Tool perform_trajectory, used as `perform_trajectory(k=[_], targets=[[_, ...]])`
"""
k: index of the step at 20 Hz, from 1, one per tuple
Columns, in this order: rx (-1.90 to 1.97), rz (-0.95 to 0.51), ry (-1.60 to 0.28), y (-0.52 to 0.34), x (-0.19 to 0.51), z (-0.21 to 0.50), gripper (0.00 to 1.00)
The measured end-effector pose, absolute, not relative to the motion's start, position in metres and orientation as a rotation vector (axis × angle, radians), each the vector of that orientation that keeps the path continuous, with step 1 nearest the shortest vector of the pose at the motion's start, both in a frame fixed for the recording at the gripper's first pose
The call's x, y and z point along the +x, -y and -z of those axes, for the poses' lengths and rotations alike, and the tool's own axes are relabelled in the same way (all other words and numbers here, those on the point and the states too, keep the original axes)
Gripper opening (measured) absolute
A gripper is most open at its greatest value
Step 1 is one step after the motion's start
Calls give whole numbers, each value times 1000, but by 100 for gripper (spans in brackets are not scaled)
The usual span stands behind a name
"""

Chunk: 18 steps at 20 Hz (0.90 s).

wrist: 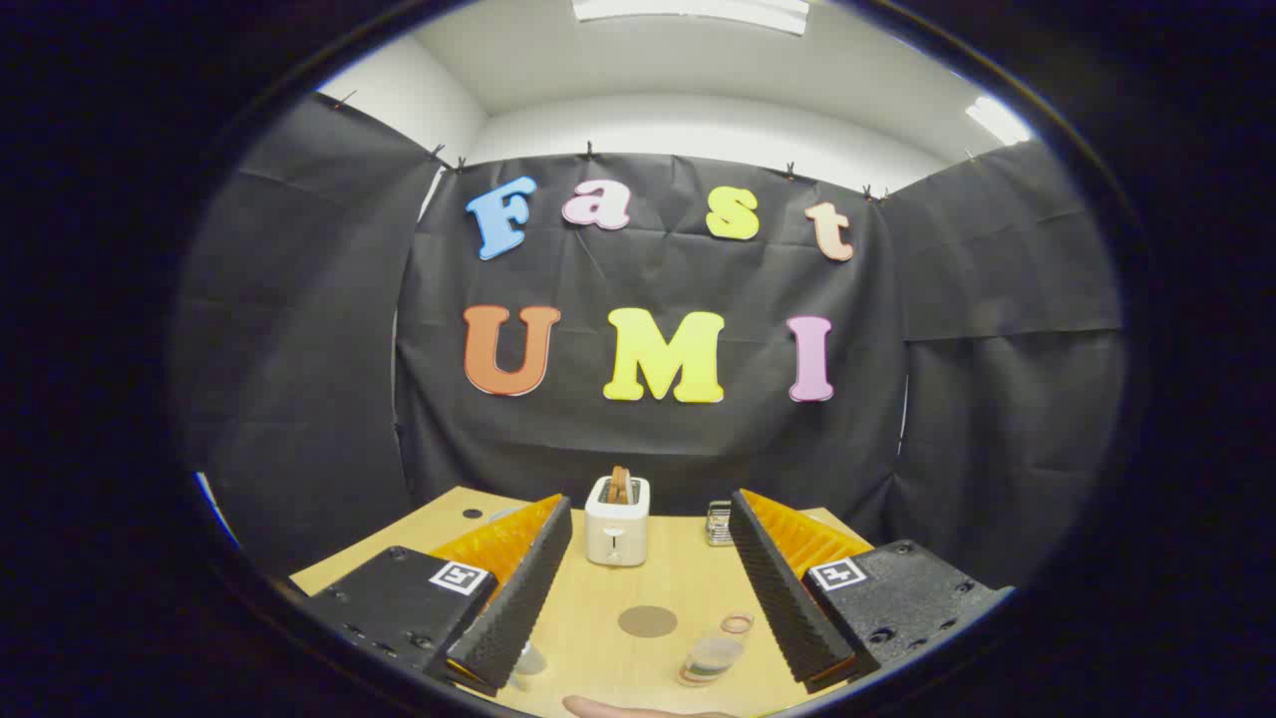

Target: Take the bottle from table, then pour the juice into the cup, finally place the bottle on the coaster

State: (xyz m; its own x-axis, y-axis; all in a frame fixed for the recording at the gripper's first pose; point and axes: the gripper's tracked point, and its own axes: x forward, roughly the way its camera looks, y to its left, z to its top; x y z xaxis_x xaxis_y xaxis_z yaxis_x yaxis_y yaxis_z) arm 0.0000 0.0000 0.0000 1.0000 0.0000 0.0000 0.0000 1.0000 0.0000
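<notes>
The tongs (643,588) hung spread and empty above the desk (598,638), the round coaster (647,621) between them at lower centre. A clear glass cup (714,658) stood just right of it; no juice bottle could be told. Lowering carelessly risked the right finger clipping the cup.

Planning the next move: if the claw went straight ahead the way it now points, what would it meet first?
Most likely the toaster, standing on the table beyond the open claw. The coaster lies flat between the fingers, and the bottle sits lower, toward the right finger, so both may pass underneath. Depth is unclear.
</notes>
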Motion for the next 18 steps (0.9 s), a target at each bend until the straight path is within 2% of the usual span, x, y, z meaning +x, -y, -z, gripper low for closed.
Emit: perform_trajectory(k=[18], targets=[[51, -3, 45, 17, -13, -1, 100]])
